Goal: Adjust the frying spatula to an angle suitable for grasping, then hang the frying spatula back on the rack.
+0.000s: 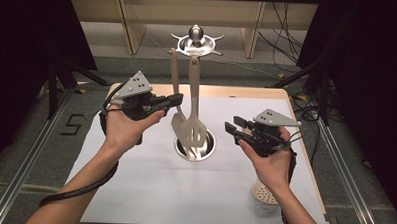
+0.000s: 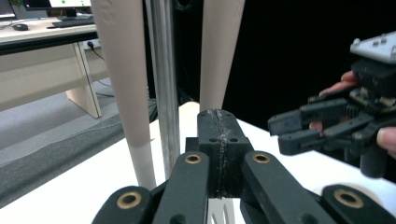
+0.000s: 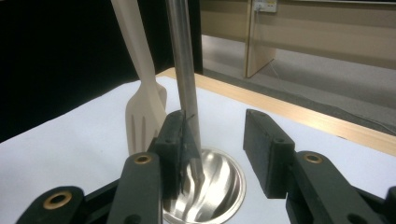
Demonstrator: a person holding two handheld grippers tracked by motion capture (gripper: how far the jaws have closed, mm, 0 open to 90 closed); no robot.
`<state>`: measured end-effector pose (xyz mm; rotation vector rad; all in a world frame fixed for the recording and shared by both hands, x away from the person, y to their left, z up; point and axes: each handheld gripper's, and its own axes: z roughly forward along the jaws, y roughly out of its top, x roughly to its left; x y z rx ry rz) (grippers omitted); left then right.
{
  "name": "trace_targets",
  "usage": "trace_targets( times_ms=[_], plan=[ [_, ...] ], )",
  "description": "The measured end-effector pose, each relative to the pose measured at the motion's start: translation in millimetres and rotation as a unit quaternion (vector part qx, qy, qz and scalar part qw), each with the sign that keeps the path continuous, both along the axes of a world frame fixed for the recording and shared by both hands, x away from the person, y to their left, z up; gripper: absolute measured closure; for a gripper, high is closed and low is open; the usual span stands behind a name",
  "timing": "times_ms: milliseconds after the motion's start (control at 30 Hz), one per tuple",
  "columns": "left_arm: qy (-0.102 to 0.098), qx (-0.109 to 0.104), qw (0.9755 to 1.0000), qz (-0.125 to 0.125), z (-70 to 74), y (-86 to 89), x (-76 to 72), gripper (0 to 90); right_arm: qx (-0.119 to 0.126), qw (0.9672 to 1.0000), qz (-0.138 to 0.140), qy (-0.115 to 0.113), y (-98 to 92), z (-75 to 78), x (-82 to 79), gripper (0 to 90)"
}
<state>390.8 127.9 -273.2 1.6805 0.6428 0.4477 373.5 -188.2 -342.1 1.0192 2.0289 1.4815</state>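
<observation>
The left hand-held gripper (image 1: pixel 176 98) has its jaws pressed together on nothing, its tip beside the hanging spoon (image 1: pixel 175 91). Spoon and slotted spatula (image 1: pixel 192 123) hang from the central rack (image 1: pixel 196 42) over its steel base (image 1: pixel 196 144), probably for storage. The right hand-held gripper (image 1: pixel 231 127) waits, jaws apart.

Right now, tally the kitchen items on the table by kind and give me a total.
Beige utensils hanging on the rack: 2 (slotted spatula, second utensil)
Steel utensil rack: 1
Round perforated piece at the table's near right: 1
Total: 4
</observation>
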Motion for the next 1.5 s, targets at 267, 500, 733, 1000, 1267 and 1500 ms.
trace_targets(
  times_ms=[267,500,733,1000,1267,1500],
  plan=[
    [-0.025,-0.026,0.9991,0.021,13.8,7.3,-0.1,89.5,0.002,1.0000,-0.005,0.002,-3.7,0.6,2.7,60.8],
    [-0.036,-0.054,0.9973,0.036,24.1,12.3,0.2,89.5,-0.001,1.0000,-0.003,0.006,-5.5,-1.1,7.8,63.1],
    [-0.061,-0.076,0.9942,0.046,36.5,16.1,1.0,89.5,-0.008,0.9993,-0.005,0.036,-8.7,-6.7,13.1,69.9],
    [-0.073,-0.085,0.9927,0.043,45.9,17.1,2.0,89.4,-0.036,0.9981,-0.021,0.045,-11.5,-10.2,13.9,79.7],
    [-0.078,-0.094,0.9915,0.044,51.0,12.8,5.2,89.4,-0.033,0.9977,-0.027,0.053,-14.9,-11.3,10.9,79.4],
    [-0.080,-0.100,0.9900,0.058,52.4,12.4,11.4,89.4,-0.040,0.9979,-0.027,0.042,-16.2,-10.5,11.4,78.4]
  ],
)
